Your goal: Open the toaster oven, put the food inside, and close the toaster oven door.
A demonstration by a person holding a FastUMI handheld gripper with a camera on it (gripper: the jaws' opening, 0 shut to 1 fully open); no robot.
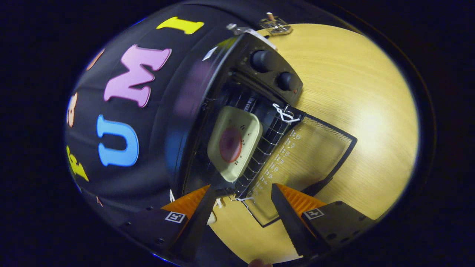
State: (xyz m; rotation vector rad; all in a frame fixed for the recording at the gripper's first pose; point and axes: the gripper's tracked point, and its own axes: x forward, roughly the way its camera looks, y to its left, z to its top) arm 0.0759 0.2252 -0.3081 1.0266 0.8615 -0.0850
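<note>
The toaster oven (237, 111) sits in the middle of the frame, rolled sideways by the tilt of the camera, on a pale wooden table (363, 111). Its glass door (308, 163) is dropped fully open and lies flat toward the lower right, reaching down between the fingers. Inside, on the wire rack (265, 146), rests a pale square tray (234, 142) carrying a round reddish piece of food (230, 145). Two dark knobs (274, 70) stand on the control panel at the upper centre, and a white cord (285, 114) is looped at the door's hinge corner. The gripper (241, 207) is spread wide at the bottom of the frame, holding nothing, its tips just short of the rack's front edge. A small gridded piece (275, 25) lies on the table at the top, beyond the oven.
</note>
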